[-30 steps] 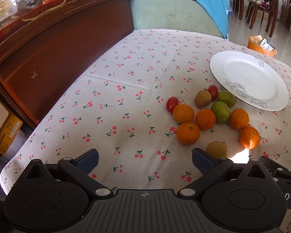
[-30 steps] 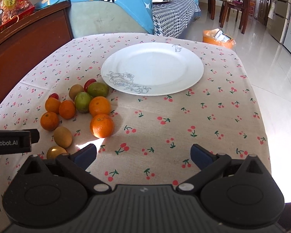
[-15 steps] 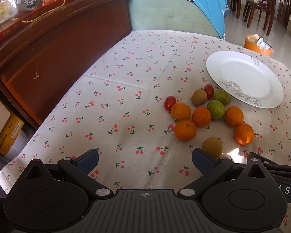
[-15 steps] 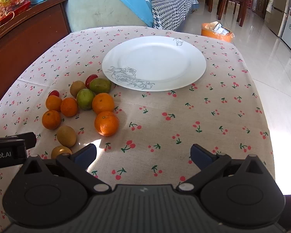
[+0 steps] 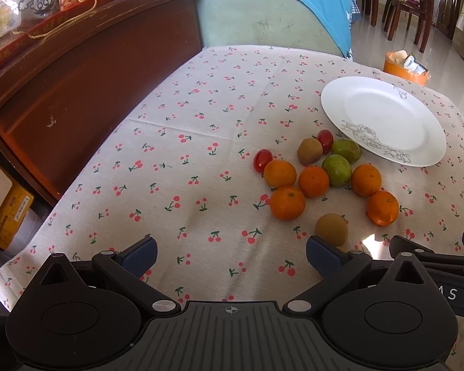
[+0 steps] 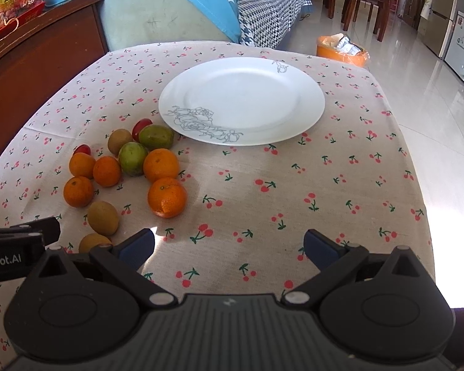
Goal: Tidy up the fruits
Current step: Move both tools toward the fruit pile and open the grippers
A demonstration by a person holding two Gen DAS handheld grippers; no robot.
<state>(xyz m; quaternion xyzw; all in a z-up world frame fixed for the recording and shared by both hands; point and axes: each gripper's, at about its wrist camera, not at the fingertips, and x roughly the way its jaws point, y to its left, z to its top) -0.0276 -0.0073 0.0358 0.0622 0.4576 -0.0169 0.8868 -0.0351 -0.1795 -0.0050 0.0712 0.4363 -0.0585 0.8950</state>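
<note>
A cluster of fruit lies on the cherry-print tablecloth: several oranges (image 5: 287, 202) (image 6: 167, 197), two green fruits (image 5: 336, 170) (image 6: 133, 158), brown kiwis (image 5: 331, 228) (image 6: 103, 218) and two red cherry tomatoes (image 5: 262, 160) (image 6: 83, 149). An empty white plate (image 5: 383, 120) (image 6: 241, 100) sits just beyond the fruit. My left gripper (image 5: 230, 252) is open and empty, near the table's front edge, left of the fruit. My right gripper (image 6: 229, 245) is open and empty, to the right of the fruit and in front of the plate.
A dark wooden cabinet (image 5: 77, 71) with snack boxes runs along the table's left side. A green sofa with a blue cover (image 6: 157, 21) stands behind the table. An orange bin (image 6: 340, 51) and chairs stand on the tiled floor to the right.
Both grippers have drawn back and risen slightly, so the fruit and plate appear a little farther away. Both stay open and empty; no fruit has moved.
</note>
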